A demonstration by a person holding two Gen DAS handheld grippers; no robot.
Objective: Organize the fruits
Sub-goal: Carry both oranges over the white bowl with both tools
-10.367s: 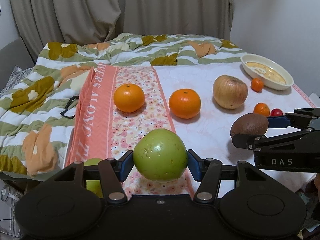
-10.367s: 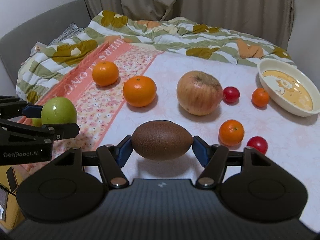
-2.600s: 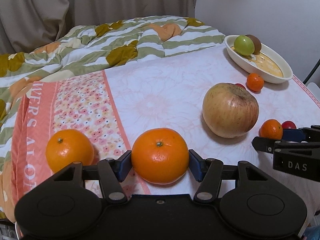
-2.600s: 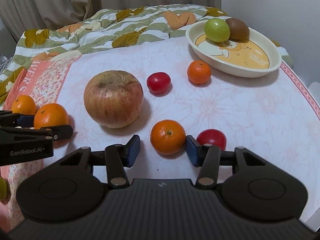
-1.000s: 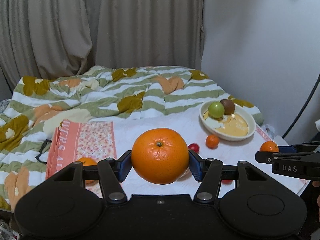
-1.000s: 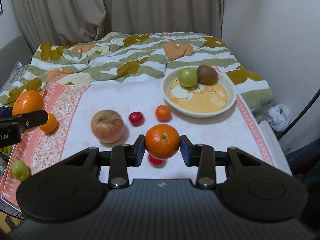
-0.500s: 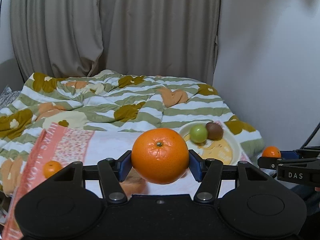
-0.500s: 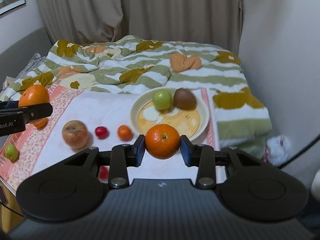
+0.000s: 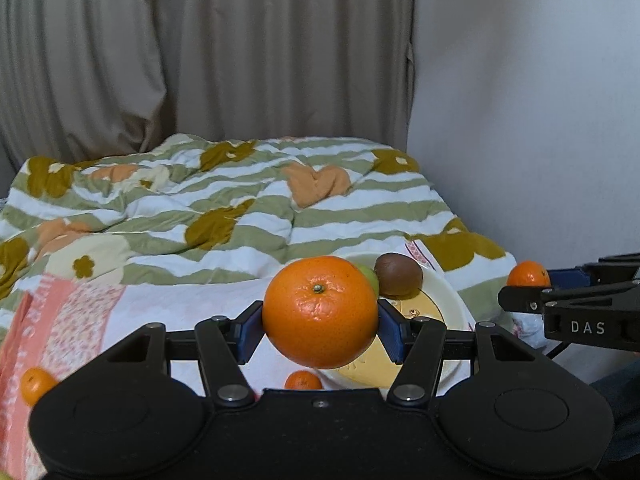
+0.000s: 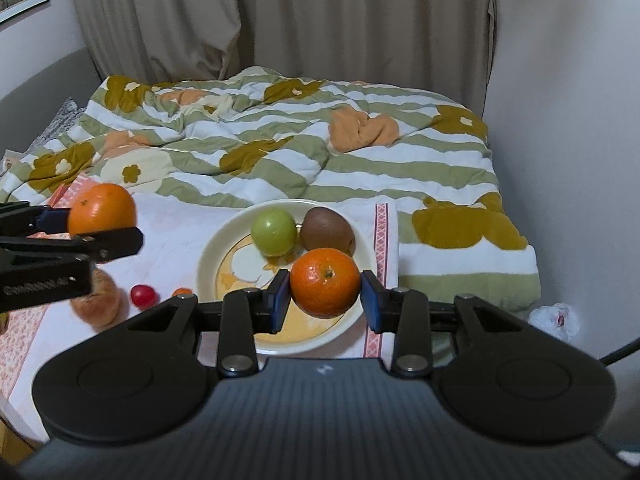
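Observation:
My left gripper [image 9: 320,326] is shut on a large orange [image 9: 320,312] and holds it in the air, just left of the cream bowl [image 9: 444,300]. My right gripper [image 10: 325,294] is shut on a small orange [image 10: 325,282] and holds it above the near part of the bowl [image 10: 216,248]. A green apple [image 10: 274,232] and a brown kiwi [image 10: 327,229] lie in the far part of the bowl. The left gripper's orange also shows in the right wrist view [image 10: 101,209], and the right gripper's orange shows in the left wrist view [image 9: 528,274].
On the white cloth left of the bowl lie a big red-yellow apple [image 10: 98,300], a red cherry tomato [image 10: 143,295] and a tiny orange [image 10: 182,291]. Another orange [image 9: 35,385] lies on the pink floral cloth. A striped flowered quilt [image 10: 280,140] covers the bed behind.
Both grippers have carried their oranges toward the bowl. The right gripper's orange now hangs over the bowl; the left one is closer to the bowl's left side.

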